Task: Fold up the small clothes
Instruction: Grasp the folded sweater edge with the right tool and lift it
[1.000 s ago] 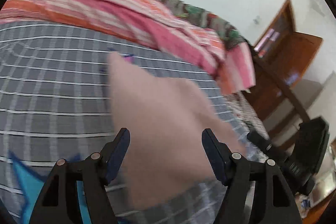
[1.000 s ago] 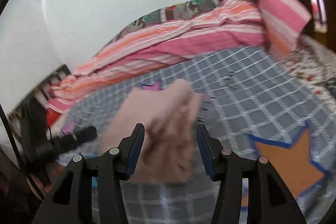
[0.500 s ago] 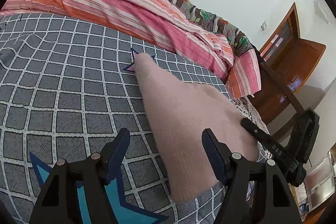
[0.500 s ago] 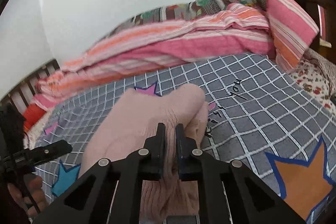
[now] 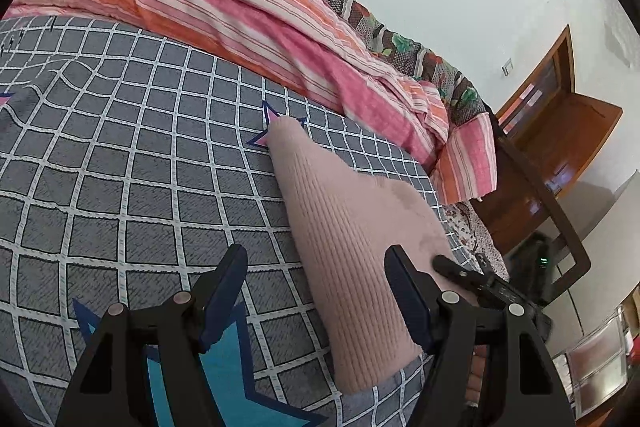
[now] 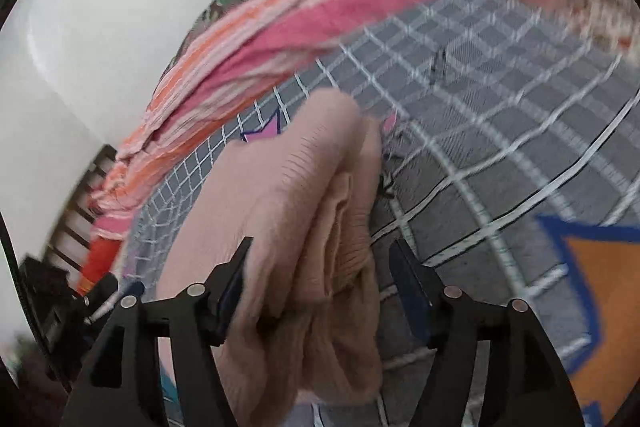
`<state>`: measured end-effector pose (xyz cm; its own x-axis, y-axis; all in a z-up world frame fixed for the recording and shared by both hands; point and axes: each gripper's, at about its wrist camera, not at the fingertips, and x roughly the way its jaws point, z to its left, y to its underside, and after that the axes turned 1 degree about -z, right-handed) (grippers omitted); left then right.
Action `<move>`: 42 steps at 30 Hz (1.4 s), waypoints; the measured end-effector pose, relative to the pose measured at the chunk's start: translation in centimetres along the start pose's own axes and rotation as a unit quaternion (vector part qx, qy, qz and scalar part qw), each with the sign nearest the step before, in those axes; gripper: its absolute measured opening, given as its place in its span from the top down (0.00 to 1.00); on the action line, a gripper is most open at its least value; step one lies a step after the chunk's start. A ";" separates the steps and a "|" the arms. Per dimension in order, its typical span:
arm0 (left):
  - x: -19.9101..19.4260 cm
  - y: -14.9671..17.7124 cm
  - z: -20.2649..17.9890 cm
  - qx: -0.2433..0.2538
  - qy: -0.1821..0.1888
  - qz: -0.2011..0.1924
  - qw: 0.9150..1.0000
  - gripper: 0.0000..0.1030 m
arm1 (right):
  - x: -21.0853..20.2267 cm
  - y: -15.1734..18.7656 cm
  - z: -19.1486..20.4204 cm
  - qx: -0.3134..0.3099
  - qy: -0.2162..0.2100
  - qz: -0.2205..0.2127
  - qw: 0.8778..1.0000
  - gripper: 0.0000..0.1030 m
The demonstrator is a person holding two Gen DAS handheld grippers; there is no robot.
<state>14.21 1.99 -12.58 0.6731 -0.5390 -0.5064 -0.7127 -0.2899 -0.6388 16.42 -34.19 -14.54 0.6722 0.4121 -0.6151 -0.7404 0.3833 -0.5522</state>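
A pale pink ribbed knit garment (image 5: 352,227) lies folded in a long shape on the grey checked bedsheet (image 5: 132,163). My left gripper (image 5: 316,295) is open and empty, its right finger beside the garment's near end. In the right wrist view the garment (image 6: 288,211) shows bunched folds between the fingers. My right gripper (image 6: 320,279) is open around those folds, just above them. The right gripper's tip (image 5: 456,267) shows in the left wrist view at the garment's right edge.
A pink and orange striped quilt (image 5: 248,7) is heaped along the far side of the bed against the white wall. A wooden door and furniture (image 5: 560,147) stand at the right. Star prints mark the sheet, blue (image 5: 224,371) and orange (image 6: 600,287).
The right gripper, shut on the garment's folds half a second ago, has opened and let go; its view now swings and blurs. The left gripper stayed open, nearly still.
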 end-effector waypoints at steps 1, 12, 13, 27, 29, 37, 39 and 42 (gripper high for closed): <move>0.0 0.0 0.0 0.000 0.000 0.000 1.000 0.33 | 0.6 -0.1 -0.4 0.011 -0.005 0.006 1.000 0.29; 0.1 0.3 -0.4 0.010 0.007 0.009 1.000 0.33 | 3.8 -1.2 -0.1 0.000 -0.039 0.068 0.997 0.44; 0.0 0.4 -0.4 0.011 0.008 0.009 1.000 0.33 | 3.7 -1.3 -0.3 0.007 -0.044 0.069 0.997 0.50; -4.0 0.7 3.3 -0.021 -0.003 -0.003 1.000 0.33 | -0.7 -4.3 10.9 -0.051 -0.050 0.039 0.997 0.66; -4.7 0.7 3.7 -0.018 -0.030 -0.010 0.999 0.33 | -0.7 -4.9 13.7 -0.062 -0.046 0.038 0.996 0.66; -7.3 0.5 4.5 0.012 -0.056 -0.031 0.998 0.33 | 0.6 -7.3 23.2 -0.095 -0.088 0.017 0.991 0.81; -7.6 0.4 5.0 0.013 -0.054 -0.034 0.998 0.33 | 0.5 -7.6 23.8 -0.086 -0.105 0.006 0.991 0.81; -7.4 0.6 5.5 0.009 -0.050 -0.031 0.998 0.33 | 1.4 -7.0 23.7 -0.113 -0.058 -0.006 0.992 0.81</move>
<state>9.88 10.14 -12.38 0.7323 -0.4388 -0.5208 -0.6666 -0.3055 -0.6799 22.73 -16.75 1.78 0.6672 0.5055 -0.5472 -0.7072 0.1991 -0.6784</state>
